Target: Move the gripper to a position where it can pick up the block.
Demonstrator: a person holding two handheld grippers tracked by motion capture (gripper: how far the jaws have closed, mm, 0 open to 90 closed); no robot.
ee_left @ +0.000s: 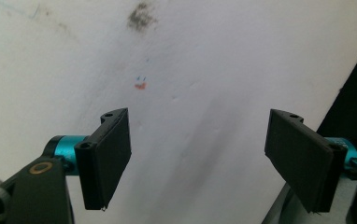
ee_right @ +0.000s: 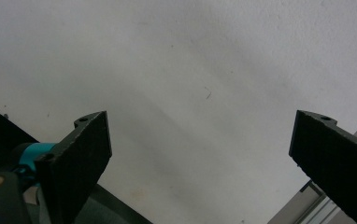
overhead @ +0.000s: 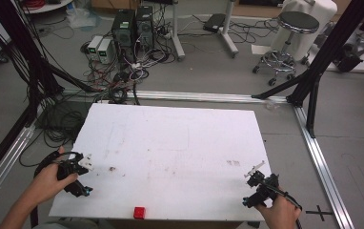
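Grippers poised at table's near corners, red block between them

Left gripper (overhead: 85, 164) at nine o'clock over the white table (overhead: 180, 138), jaws spread wide with nothing between; right gripper (overhead: 255, 172) at four o'clock, jaws likewise parted and empty; small red block (overhead: 139, 213) at six o'clock on the near edge, well apart from both. Judged best: swing the nearer hand inward and low, square the pads (ee_left: 106, 158) to opposite flat faces of the block, close gently, lift straight up; risky so close to the edge, so avoid nudging it off while approaching.
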